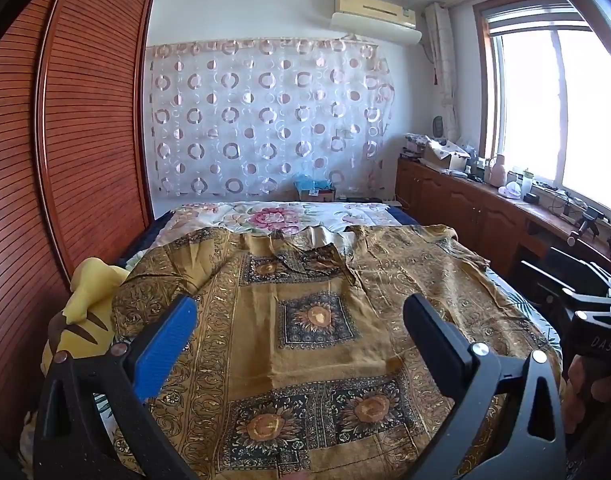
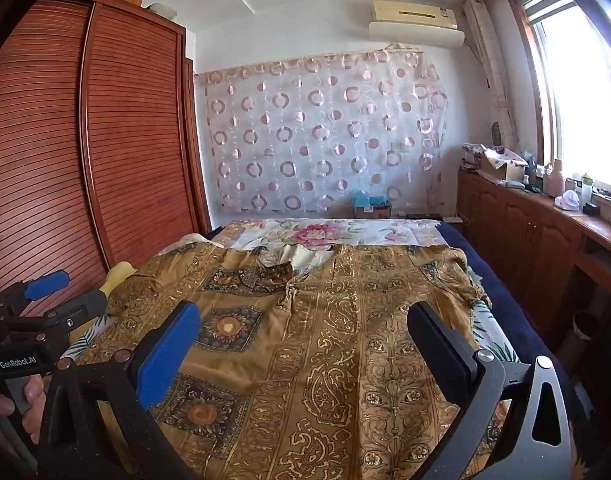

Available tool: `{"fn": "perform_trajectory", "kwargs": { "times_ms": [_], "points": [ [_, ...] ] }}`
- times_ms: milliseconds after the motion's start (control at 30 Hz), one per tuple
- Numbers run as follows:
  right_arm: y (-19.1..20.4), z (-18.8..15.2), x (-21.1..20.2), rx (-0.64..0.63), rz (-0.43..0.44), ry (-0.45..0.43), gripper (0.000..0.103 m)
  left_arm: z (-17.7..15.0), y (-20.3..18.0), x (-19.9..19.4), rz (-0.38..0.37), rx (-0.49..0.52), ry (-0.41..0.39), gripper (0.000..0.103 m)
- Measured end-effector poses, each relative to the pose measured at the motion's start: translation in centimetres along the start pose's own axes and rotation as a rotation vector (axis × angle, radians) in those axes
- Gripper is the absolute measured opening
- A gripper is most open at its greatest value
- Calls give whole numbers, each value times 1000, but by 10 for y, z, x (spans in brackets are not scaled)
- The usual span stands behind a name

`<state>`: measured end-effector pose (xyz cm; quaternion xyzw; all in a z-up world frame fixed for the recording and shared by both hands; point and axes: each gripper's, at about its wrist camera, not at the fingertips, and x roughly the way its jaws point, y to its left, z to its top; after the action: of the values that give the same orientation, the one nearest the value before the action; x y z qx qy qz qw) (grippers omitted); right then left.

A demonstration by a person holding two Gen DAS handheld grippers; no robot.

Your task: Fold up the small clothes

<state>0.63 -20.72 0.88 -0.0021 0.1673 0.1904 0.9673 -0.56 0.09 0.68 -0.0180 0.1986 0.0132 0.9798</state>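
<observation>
Behind the bed I see a circle-patterned curtain on the far wall and a wooden wardrobe at left. On the bed lies the golden-brown shirt, spread flat, collar at the far end, hem near me, so its long axis runs near to far. It has dark sunflower squares and paisley bands. My left gripper and right gripper both hover above it, jaws released, holding nothing.
</observation>
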Motion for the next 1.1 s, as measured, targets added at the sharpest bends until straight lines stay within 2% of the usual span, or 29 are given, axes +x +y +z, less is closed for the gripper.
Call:
{"fn": "perform_trajectory", "kwargs": {
  "times_ms": [1100],
  "points": [
    [2, 1, -1, 1, -1, -11, 103, 6, -5, -7, -4, 2, -17, 103]
  ]
}}
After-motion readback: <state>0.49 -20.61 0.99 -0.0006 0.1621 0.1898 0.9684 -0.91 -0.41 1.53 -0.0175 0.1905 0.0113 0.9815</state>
